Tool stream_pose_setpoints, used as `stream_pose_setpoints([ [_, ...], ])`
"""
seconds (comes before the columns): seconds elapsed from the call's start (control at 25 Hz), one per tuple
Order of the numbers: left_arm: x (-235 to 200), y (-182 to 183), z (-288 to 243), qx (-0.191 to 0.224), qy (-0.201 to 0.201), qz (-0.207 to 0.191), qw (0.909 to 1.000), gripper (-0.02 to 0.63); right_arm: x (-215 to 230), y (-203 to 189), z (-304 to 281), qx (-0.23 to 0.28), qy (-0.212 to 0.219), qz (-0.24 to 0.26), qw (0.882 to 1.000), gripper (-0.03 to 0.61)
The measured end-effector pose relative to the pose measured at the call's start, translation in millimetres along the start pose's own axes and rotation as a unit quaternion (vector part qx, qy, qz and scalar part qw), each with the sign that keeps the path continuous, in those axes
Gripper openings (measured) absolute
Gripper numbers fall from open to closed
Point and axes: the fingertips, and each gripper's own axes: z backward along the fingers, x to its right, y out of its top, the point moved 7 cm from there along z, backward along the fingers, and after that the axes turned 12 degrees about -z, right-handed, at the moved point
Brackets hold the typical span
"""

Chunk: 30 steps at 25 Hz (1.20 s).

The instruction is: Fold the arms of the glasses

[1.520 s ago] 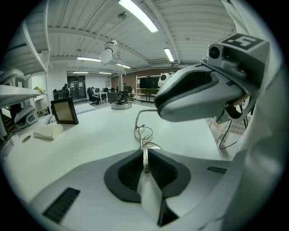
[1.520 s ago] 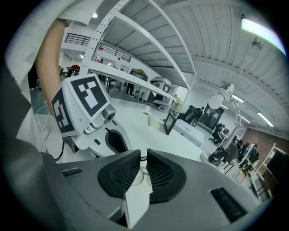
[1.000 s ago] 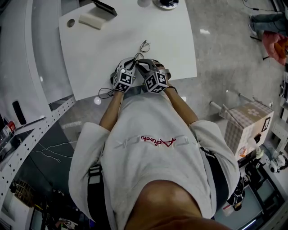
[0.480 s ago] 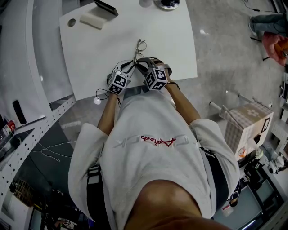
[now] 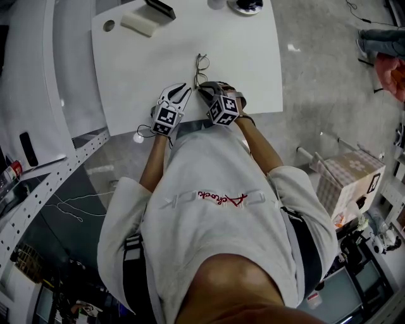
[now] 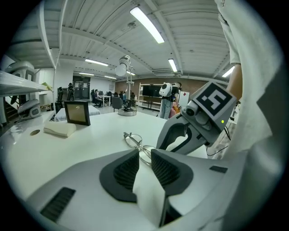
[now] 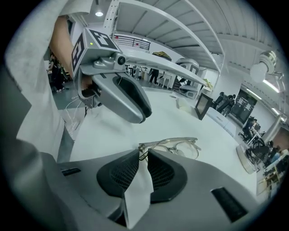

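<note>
Thin wire-rimmed glasses lie on the white table, just beyond both grippers. My right gripper is shut on the near end of the frame, at the hinge. The right gripper view shows that corner of the glasses pinched between the right gripper's tips. My left gripper stands to the left of the glasses. Its jaws have just been opening, and nothing is between them. In the left gripper view the glasses lie just past the left gripper's tips, with the right gripper's body beside them.
A white block and a dark framed panel sit at the table's far left, near a round hole. A round dark object stands at the far edge. The table's near edge runs just under both grippers.
The left gripper has let go of the glasses, opened and drawn off to the left. The right gripper has come down with the glasses.
</note>
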Motion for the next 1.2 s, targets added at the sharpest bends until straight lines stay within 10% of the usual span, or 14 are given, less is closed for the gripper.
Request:
stream_pose_setpoints([
  [0.96, 3, 26, 15, 0.064, -0.012, -0.018, 0.9977, 0.028, -5, 14, 39, 0.058, -0.093, -0.069, 0.992, 0.020],
  [1.2, 10, 28, 27, 0.088, -0.025, -0.013, 0.9957, 0.028, -17, 22, 57, 0.124, -0.111, -0.173, 0.971, 0.020],
])
